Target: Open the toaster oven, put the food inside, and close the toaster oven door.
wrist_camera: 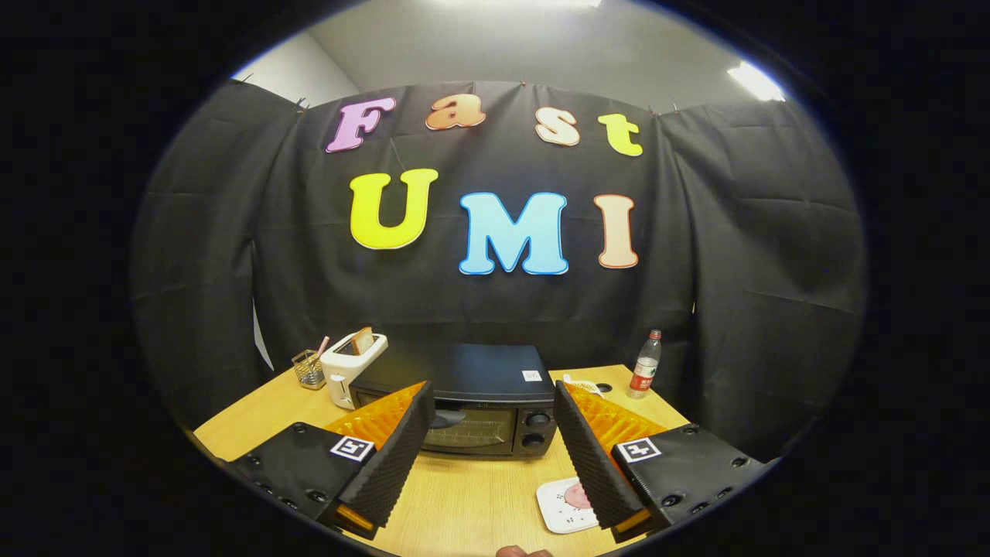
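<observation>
Two fingers stand spread wide, so your claw point(490, 422) is released and grasps nothing. Between them, well ahead on the table point(464, 503), sits the oven point(472, 406) with its door point(468, 429) shut; the handle point(447, 418) shows at the door's top edge, just beside the tip of your left finger in view. The food point(574, 495) lies on a small plate point(558, 507) close in, partly behind the right finger. Opening comes first, by my reading. Bring the claw forward and level, centre the handle between the fingers, clench on it, then pull toward you and down in an arc so the door swings on its lower hinge. Keep clear of the toaster point(348, 363) beside the oven, and the plate as you advance.
</observation>
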The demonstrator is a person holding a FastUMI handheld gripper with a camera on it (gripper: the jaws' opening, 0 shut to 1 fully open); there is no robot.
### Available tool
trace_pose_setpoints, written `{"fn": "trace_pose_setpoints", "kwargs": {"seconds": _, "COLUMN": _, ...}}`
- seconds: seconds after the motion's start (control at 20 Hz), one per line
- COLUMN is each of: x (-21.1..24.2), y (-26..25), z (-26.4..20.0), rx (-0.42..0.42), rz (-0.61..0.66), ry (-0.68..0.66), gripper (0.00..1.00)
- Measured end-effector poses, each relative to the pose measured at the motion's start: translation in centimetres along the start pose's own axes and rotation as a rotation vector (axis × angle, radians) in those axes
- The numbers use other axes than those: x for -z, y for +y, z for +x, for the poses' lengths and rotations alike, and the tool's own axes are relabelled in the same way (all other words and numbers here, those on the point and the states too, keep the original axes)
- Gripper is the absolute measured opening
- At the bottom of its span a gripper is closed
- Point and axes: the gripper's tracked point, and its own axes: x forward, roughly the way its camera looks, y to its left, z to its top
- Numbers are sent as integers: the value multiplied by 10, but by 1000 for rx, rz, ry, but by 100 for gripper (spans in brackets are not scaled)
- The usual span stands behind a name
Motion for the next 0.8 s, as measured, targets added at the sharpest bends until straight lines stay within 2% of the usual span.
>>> {"fn": "trace_pose_setpoints", "kwargs": {"seconds": 0.4, "x": 2, "y": 20, "z": 5, "rx": -54, "rz": -6, "ry": 39, "gripper": 98}}
{"fn": "trace_pose_setpoints", "kwargs": {"seconds": 0.8, "x": -8, "y": 41, "z": 28, "rx": -64, "rz": -30, "ry": 51, "gripper": 98}}
